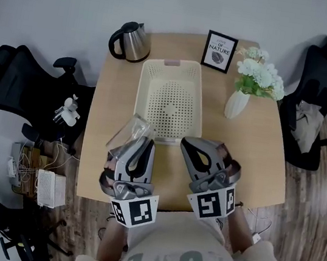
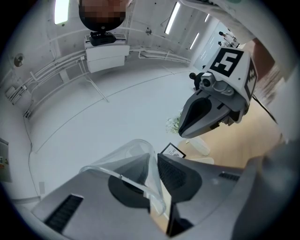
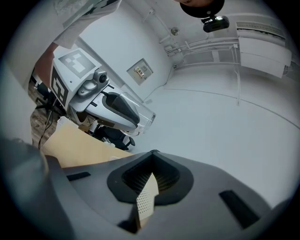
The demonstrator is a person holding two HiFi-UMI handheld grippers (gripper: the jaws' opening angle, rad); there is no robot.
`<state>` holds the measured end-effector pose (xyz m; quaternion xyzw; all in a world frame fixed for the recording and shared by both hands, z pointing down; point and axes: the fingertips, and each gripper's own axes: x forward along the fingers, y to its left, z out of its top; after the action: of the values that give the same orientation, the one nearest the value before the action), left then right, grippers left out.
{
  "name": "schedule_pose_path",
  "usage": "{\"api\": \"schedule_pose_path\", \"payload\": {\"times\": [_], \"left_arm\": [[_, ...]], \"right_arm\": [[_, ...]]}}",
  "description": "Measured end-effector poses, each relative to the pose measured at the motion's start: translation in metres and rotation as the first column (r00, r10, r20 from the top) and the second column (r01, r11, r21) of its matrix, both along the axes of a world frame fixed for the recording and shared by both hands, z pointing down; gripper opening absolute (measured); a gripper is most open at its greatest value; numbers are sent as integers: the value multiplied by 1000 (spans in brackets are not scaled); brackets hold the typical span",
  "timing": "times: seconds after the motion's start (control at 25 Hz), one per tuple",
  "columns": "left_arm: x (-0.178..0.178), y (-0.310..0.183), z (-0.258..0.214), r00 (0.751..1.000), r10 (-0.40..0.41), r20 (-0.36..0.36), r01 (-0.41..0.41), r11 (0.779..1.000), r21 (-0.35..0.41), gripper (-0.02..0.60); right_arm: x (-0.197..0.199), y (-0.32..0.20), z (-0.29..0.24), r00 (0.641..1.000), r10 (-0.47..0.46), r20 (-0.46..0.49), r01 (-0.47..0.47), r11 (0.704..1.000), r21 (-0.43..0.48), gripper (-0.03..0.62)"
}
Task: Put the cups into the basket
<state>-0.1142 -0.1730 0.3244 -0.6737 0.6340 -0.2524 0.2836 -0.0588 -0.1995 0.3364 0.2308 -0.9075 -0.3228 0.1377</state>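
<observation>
Your left gripper [image 1: 139, 152] pinches a clear cup [image 1: 127, 132] by its wall, just short of the basket [image 1: 172, 97]. Your right gripper [image 1: 200, 154] is clenched and empty. This looks like the carrying step: next, move the cup over the basket and release.

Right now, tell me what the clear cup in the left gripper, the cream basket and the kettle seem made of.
Clear tapered cup: probably thin glossy plastic; it is see-through with a fine rim.
Cream perforated basket: moulded matt plastic, judging by its regular holes.
Silver kettle: brushed metal, likely steel, with soft reflections; its black handle is probably plastic.
</observation>
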Motion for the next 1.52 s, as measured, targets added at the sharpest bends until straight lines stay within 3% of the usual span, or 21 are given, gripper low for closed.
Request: {"api": "schedule_pose_path", "payload": {"times": [0.2,0.52,0.84,1.0,1.2,1.44,1.52], "left_arm": [[-9,-15,-5,1000,28,11,-28,1000,-5,60],[-19,-43,23,997,80,14,-77,983,-165,60],[-38,-81,49,989,134,70,-102,932,-348,61],[-46,-110,58,978,162,131,-94,905,-416,61],[-45,-149,84,938,260,229,-108,847,-521,61],[-42,-186,131,882,370,292,-100,753,-651,61],[-41,-194,149,858,412,306,-93,711,-697,61]], "right_arm": [[-6,-12,-8,1000,28,7,-28,1000,14,-2],[-11,-13,1,998,54,-8,-54,998,-8,-2],[-16,-17,1,997,79,7,-78,996,-29,-2],[-16,-23,3,995,97,9,-96,995,-40,-2],[-20,-28,10,993,114,7,-114,991,-67,-3],[-22,-40,18,991,131,4,-130,987,-94,-2],[-22,-47,22,990,139,1,-138,985,-104,-2]]}}
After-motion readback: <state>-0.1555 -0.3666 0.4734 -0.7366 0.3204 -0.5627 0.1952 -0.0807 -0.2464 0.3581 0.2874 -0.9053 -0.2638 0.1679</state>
